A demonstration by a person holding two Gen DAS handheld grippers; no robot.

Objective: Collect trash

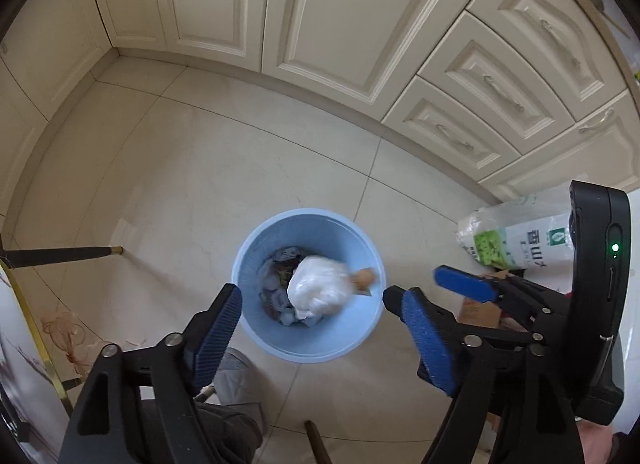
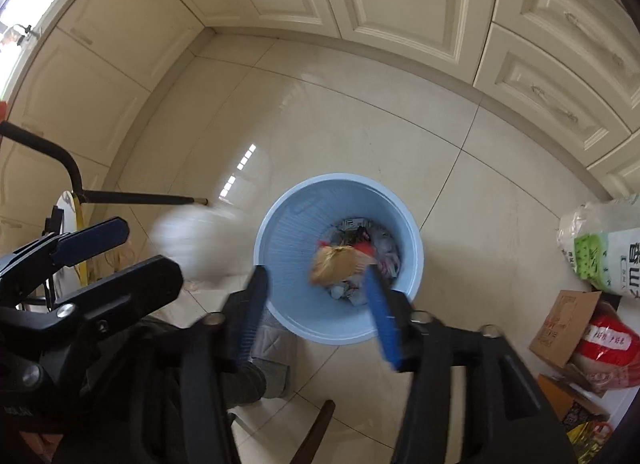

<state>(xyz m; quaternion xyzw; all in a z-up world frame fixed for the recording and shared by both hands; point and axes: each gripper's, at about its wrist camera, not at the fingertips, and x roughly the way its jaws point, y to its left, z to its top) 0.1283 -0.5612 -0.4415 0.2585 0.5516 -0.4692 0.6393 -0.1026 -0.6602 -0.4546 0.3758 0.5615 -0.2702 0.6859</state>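
Both wide-open grippers, left gripper [image 1: 316,328] and right gripper [image 2: 318,300], hold nothing; blurred white plastic bag [image 1: 318,290] and crumpled tan wrapper [image 2: 336,264] drop over round blue plastic bin [image 1: 248,248]; either could bounce out.

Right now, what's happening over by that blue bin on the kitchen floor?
A person is holding a gripper in each hand above the blue trash bin, which already has rubbish in it. Both grippers are open with nothing between the pads. A blurred white plastic bag shows below the left gripper, and a blurred brownish wrapper below the right gripper, both apparently dropping towards the bin. More packaging sits on the floor by the cabinets.
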